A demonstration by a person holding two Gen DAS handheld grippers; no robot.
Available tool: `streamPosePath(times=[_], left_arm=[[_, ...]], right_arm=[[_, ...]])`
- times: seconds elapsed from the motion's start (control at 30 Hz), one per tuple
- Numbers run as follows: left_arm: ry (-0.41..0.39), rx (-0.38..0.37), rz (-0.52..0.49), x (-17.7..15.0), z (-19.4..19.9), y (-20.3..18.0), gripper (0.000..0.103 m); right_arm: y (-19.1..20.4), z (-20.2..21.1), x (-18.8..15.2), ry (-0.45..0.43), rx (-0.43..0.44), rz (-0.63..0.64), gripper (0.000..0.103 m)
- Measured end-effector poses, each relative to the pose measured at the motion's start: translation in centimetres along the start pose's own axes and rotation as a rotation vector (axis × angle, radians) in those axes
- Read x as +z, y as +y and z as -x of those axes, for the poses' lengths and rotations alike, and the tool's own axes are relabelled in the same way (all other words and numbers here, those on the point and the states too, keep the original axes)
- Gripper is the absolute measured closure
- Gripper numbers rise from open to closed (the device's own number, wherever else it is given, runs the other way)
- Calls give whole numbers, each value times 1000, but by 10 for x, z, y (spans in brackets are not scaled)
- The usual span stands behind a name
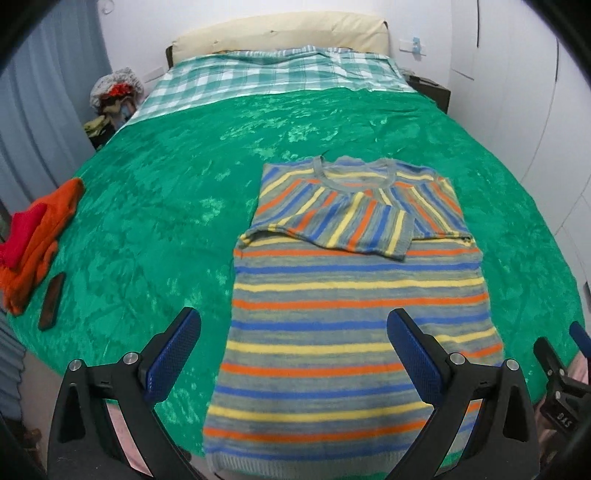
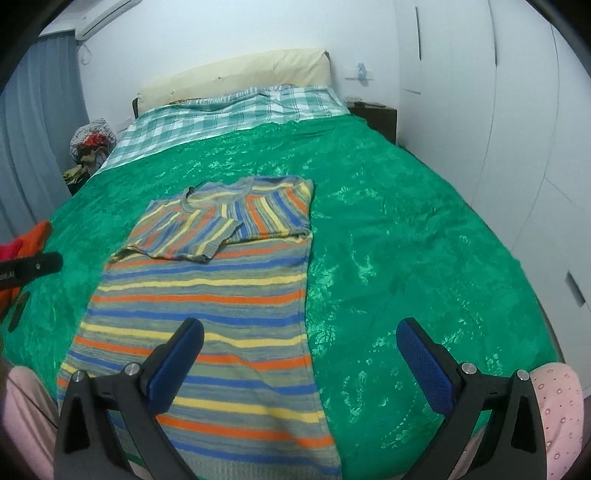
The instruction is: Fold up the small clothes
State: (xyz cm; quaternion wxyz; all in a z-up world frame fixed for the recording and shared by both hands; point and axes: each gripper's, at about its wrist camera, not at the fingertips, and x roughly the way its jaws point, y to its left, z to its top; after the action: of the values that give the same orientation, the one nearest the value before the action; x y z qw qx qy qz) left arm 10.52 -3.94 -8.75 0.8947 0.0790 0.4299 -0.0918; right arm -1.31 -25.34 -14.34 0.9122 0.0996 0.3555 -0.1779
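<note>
A striped sweater point(image 1: 354, 295) in grey, blue, yellow and orange lies flat on the green bedspread point(image 1: 166, 184), neck toward the headboard, both sleeves folded across its chest. My left gripper point(image 1: 293, 323) hovers above its lower half, open wide with nothing between the blue pads. In the right wrist view the sweater point(image 2: 207, 295) lies left of centre. My right gripper point(image 2: 300, 332) is open above the sweater's lower right edge, also holding nothing. Part of the right gripper point(image 1: 561, 365) shows at the left wrist view's right edge.
A pile of orange and red clothes point(image 1: 33, 240) and a dark phone point(image 1: 51, 301) lie at the bed's left edge. A checked sheet point(image 1: 266, 74) and cream headboard point(image 1: 280, 35) are at the far end. White wardrobes point(image 2: 517, 129) stand on the right.
</note>
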Motion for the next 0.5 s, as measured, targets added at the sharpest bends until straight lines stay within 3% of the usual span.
streamPosePath(times=[0.3, 0.5], left_arm=[[-7, 4, -6, -17, 20, -5, 2], [-9, -2, 0, -27, 29, -7, 2]], right_arm=[[8, 15, 1, -24, -30, 31, 0], [12, 26, 6, 46, -67, 51, 0]])
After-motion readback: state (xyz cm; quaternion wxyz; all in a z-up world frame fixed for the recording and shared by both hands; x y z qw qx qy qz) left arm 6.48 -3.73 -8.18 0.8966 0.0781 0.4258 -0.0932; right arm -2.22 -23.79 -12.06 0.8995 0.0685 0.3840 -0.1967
